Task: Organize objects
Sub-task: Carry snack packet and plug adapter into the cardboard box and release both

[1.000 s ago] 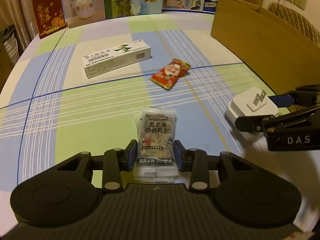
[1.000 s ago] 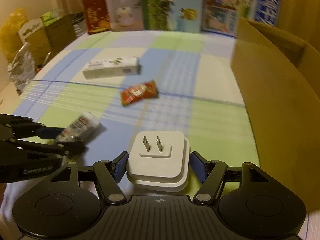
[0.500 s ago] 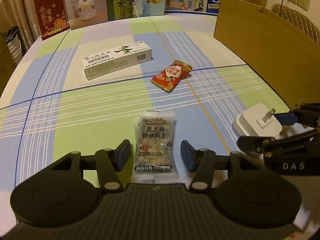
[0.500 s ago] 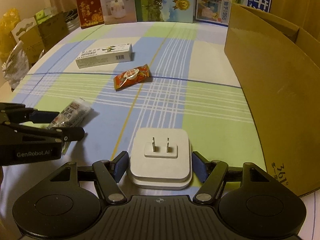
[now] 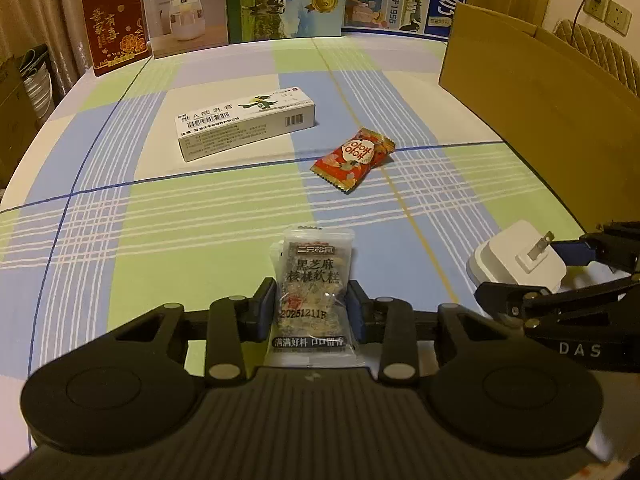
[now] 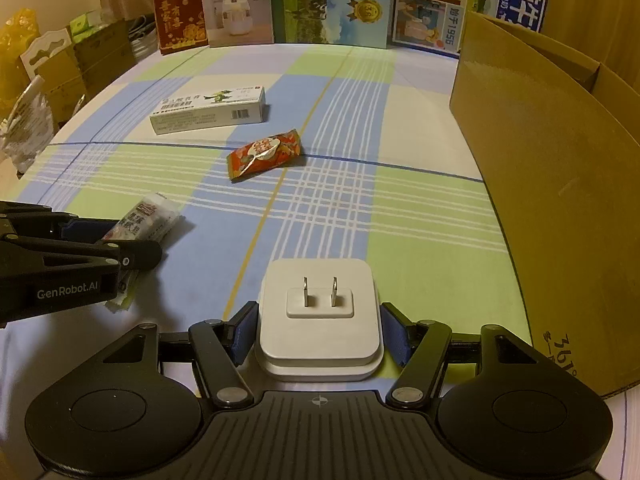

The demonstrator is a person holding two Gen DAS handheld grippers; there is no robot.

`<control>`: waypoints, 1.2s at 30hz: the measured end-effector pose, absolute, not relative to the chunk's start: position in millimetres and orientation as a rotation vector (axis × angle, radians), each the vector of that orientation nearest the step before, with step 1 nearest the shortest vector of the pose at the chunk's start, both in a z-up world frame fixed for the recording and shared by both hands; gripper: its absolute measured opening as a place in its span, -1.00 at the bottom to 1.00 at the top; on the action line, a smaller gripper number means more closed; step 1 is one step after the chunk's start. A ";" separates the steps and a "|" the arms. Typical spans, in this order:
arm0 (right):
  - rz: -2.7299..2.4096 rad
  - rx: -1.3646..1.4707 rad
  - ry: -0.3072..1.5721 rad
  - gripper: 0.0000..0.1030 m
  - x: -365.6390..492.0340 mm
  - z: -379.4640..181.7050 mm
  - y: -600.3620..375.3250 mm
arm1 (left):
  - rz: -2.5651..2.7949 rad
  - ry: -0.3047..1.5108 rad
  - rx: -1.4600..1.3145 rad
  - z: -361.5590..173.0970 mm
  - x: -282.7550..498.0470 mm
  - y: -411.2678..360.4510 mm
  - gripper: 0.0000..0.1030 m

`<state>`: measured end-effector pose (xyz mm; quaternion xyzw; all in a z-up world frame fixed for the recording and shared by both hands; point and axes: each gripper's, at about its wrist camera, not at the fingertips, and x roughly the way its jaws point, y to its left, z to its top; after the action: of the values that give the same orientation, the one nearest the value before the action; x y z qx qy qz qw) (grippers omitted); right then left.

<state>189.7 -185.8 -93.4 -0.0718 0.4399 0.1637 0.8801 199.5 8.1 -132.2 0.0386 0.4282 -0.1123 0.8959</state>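
Checked tablecloth point(image 5: 200, 240); left gripper point(image 5: 312, 308) pinching snack packet point(image 5: 314, 280), right gripper point(image 6: 318, 330) seemingly clasping charger point(image 6: 320, 320).

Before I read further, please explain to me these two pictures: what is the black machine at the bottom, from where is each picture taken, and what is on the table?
Each black shape is a hand-held gripper; a person carries one in each hand, and a camera on it looks forward along its jaws.

One picture comes from the left gripper. Its jaws are closed on a clear snack packet. The other comes from the right gripper, whose jaws touch both sides of a white plug adapter, prongs up. Each gripper also shows at the edge of the other's picture.

On the checked tablecloth lie a white carton and a red snack packet. A large cardboard box stands at the right, and printed boxes stand along the far edge.
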 end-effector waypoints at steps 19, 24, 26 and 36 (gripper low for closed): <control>0.307 -0.029 0.809 0.19 150.5 -5.6 -223.1 | -0.208 0.817 0.028 -61.8 144.8 -23.2 -0.40; 0.301 0.004 0.787 0.19 127.5 23.6 -239.7 | -0.230 0.796 -0.003 -37.4 118.7 -35.6 -0.40; 0.300 0.007 0.778 0.19 118.8 33.5 -246.6 | -0.239 0.790 -0.007 -29.9 108.6 -42.5 -0.40; 0.260 0.015 0.732 0.19 87.8 65.0 -289.4 | -0.293 0.765 -0.032 -0.5 75.3 -73.7 -0.40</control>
<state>87.8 -289.4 65.0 0.0072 0.3570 0.1268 0.9255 75.3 -73.7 -0.5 -0.0156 0.3718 -0.1423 0.9172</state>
